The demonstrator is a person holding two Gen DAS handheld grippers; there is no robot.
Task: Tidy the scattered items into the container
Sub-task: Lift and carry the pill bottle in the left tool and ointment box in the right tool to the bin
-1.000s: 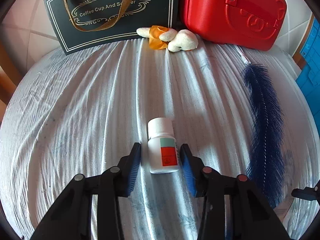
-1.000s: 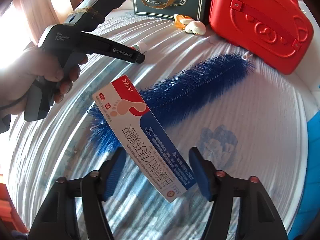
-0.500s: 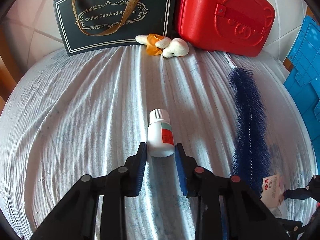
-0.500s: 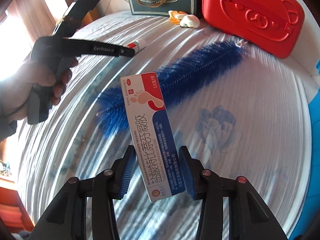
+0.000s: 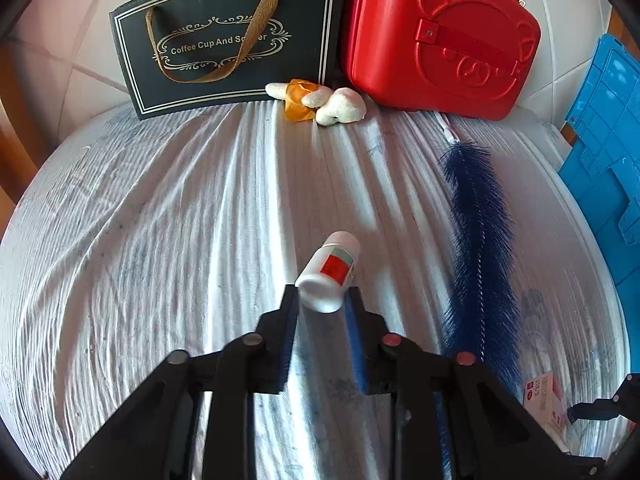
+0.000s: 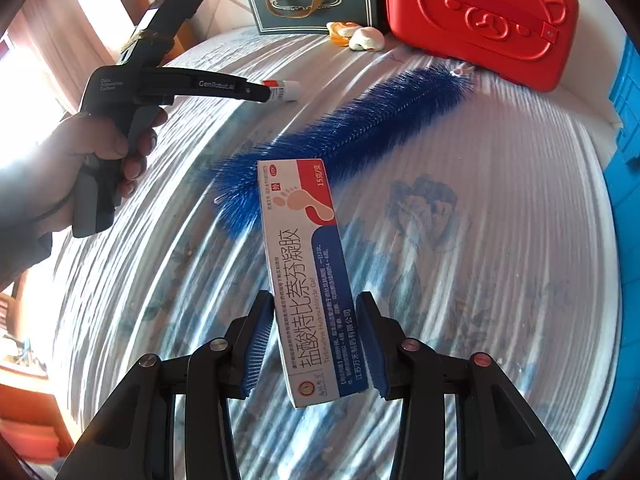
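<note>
My left gripper is shut on a white pill bottle with a red label, held by its base and tilted, cap pointing up and right, lifted off the cloth. It also shows in the right wrist view. My right gripper is shut on a long white, red and blue medicine box, held above the cloth. The box's end shows in the left wrist view. A blue plastic crate stands at the right edge.
A long blue bristle brush lies on the white striped cloth. At the back stand a dark gift bag, a red case and a small plush toy. A hand holds the left gripper.
My left gripper closed on the pill bottle and lifted it, and the bottle tilted to the right. My right gripper closed on the medicine box and raised it, turning it more upright.
</note>
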